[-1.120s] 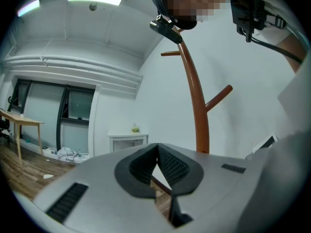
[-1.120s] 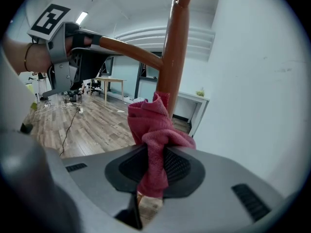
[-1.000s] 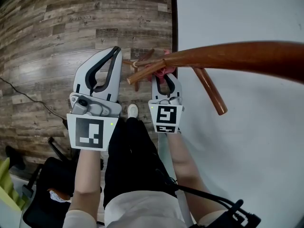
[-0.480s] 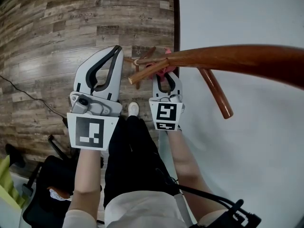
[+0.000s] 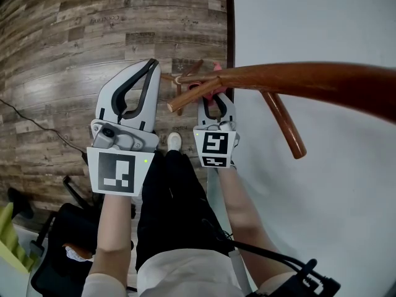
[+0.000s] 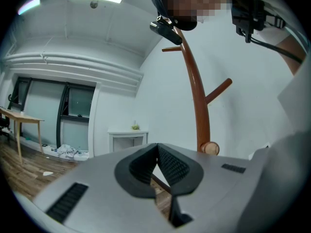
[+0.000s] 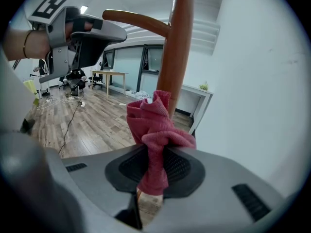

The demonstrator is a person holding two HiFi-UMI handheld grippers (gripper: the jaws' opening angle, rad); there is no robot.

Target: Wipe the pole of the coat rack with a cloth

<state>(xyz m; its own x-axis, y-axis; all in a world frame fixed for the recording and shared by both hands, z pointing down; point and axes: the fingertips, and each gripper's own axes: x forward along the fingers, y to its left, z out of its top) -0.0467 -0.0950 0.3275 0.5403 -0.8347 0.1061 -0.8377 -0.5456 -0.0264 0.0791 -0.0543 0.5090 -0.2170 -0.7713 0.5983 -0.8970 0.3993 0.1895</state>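
The brown wooden coat rack pole (image 5: 309,79) runs from the right edge down toward its feet (image 5: 185,76) on the floor. My right gripper (image 5: 214,99) is shut on a pink-red cloth (image 5: 215,91), which is held against the pole low down. In the right gripper view the bunched cloth (image 7: 153,123) stands out of the shut right gripper (image 7: 154,154) and touches the pole (image 7: 178,47). My left gripper (image 5: 150,64) is shut and empty, left of the pole. The left gripper view shows the left gripper (image 6: 156,148) shut, with the pole (image 6: 197,91) rising behind it.
Curved pegs branch from the pole: one (image 5: 284,125) to the right, one (image 5: 189,94) crossing above my right gripper. A white wall (image 5: 322,17) is on the right, wood floor (image 5: 74,42) on the left. A black chair (image 5: 68,240) and cable (image 5: 37,125) lie at lower left.
The right gripper keeps the cloth against the pole and has shifted only slightly along it. The left gripper has not moved. The view has drifted a little.
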